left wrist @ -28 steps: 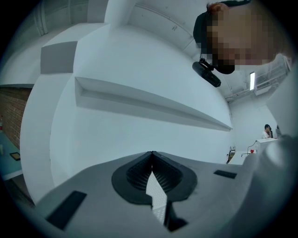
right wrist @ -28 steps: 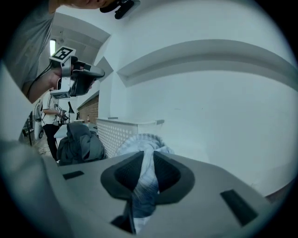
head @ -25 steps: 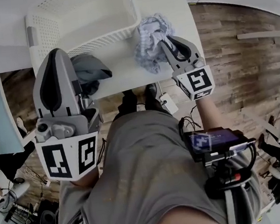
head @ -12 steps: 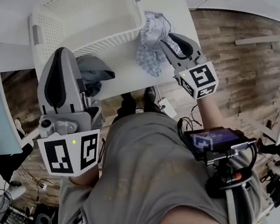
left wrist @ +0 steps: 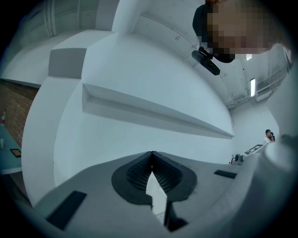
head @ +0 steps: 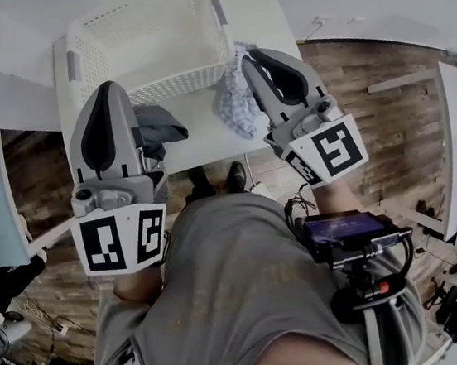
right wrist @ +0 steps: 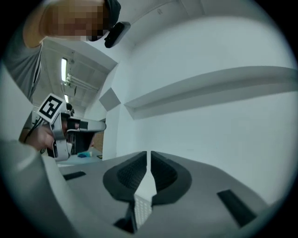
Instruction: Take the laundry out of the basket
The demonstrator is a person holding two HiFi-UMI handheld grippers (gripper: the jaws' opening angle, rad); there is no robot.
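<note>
Currently both laundry pieces are lying on the white desk (head: pixel 202 131), outside the basket (head: pixel 181 77).
- Pale patterned cloth (head: pixel 236 101) is sitting bunched just beside the basket's near right corner and trailing toward the desk's front edge.
- Grey garment (head: pixel 163 128) is lying crumpled in front of the basket's near wall, close to the same edge. The two pieces are lying apart, with bare desk showing between them.

Tools:
- Right tool (head: pixel 252 56) is hovering over the right side of the patterned cloth and blocking part of it from the head view. Its jaws have just been closing and are now standing nearly together, with a thin slit between the pads and nothing in it.
- Left tool (head: pixel 106 92) is hanging just left of the grey garment and hiding that side of it. Its jaws are pressing fully together and gripping nothing.
- Each tool's own view is facing white wall, not the desk.

Surroundings:
- The basket is standing behind both tools, its mesh walls and floor showing.
- Dark shoes (head: pixel 234 175) are showing just below the desk's front edge, on the wood plank floor (head: pixel 378 116).
- The person's grey shirt (head: pixel 244 301) is filling the lower part of the head view.
- A small screen on a dark mount (head: pixel 343 227) is sitting beside the shirt, below the right tool.
</note>
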